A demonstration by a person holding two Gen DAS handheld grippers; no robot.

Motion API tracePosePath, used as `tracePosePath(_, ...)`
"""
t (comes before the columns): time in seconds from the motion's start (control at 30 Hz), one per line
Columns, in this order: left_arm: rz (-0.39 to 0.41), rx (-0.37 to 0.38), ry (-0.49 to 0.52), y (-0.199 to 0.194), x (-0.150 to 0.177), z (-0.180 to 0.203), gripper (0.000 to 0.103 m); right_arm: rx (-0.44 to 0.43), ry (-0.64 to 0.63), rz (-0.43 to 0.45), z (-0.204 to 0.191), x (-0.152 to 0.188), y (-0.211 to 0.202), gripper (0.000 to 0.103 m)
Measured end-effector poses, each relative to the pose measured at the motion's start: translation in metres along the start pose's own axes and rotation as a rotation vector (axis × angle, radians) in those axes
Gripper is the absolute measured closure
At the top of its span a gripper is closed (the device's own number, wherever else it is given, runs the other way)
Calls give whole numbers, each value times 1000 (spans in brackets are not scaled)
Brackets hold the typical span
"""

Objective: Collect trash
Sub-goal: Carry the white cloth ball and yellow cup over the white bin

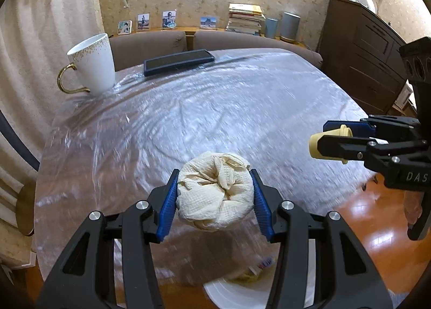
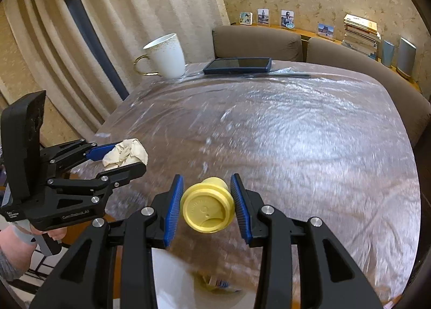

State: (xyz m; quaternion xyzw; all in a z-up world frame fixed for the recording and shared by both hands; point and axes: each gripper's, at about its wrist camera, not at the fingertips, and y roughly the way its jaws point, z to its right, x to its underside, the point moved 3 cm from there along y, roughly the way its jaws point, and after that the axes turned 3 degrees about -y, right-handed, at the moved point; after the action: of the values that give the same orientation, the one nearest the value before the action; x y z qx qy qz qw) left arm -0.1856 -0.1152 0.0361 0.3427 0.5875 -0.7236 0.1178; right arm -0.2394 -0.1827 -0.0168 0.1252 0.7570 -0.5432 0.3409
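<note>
- While I hold both tools above the near edge of the surface (image 1: 242, 99), my left tongs (image 1: 215, 196) are clamped on a crumpled paper napkin (image 1: 215, 196), its folds bulging out between the two blue pads (image 1: 169, 209).
- From the right wrist view, the same left tongs (image 2: 126, 158) appear at the left, with the napkin wad (image 2: 126, 154) pinched at the tips and lifted clear of the surface (image 2: 296, 134).
- My right tongs (image 2: 207, 204) grip a small yellow lidded cup (image 2: 208, 204) lying on its side, lid facing the camera, with the blue pads (image 2: 173, 209) pressing on either side.
- From the left wrist view, the right tongs (image 1: 331, 144) show at the right edge with the yellow cup (image 1: 323, 144) held sideways, well apart from the napkin.
- I see the surface covered with a wrinkled clear plastic sheet (image 1: 188, 120).
- At the far left corner stands a white mug (image 1: 93, 64) with a gold handle, upright.
- Near it, at the far edge, a dark phone (image 1: 179, 62) lies flat.
- Below the near edge, a white bin (image 1: 231, 292) shows between my left tool's arms, with some yellowish scraps inside; I cannot make out what they are.
- Behind the surface, brown chair backs (image 1: 215, 39) stand side by side, and beyond them a ledge carries a stack of books (image 1: 245, 18).
</note>
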Motion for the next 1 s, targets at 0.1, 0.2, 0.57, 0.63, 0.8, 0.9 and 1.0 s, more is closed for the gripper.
tracePosePath(0.1, -12, 7, 16, -8, 13, 9, 52, -12, -2, -4, -6, 13, -10, 67)
tracePosePath(0.2, -22, 15, 29, -15, 23, 15, 52, -23, -4, -12, -12, 25, -19, 67)
tracePosePath(0.57, -67, 47, 42, -32, 57, 32, 52, -57, 7, -73, -27, 69, -31, 67)
tracePosePath(0.63, -83, 63, 44, -33, 65, 35, 52, -64, 10, -83, -29, 75, -32, 67)
tracePosePath(0.8, -122, 72, 57, -29, 83, 44, 52, -66, 20, -120, -32, 92, -28, 67)
tracePosePath(0.9, -145, 81, 55, -23, 93, 49, 52, -60, 28, -145, -32, 103, -23, 67)
tracePosePath(1.0, -162, 76, 59, -16, 99, 52, 52, -58, 46, -170, -31, 115, -16, 67)
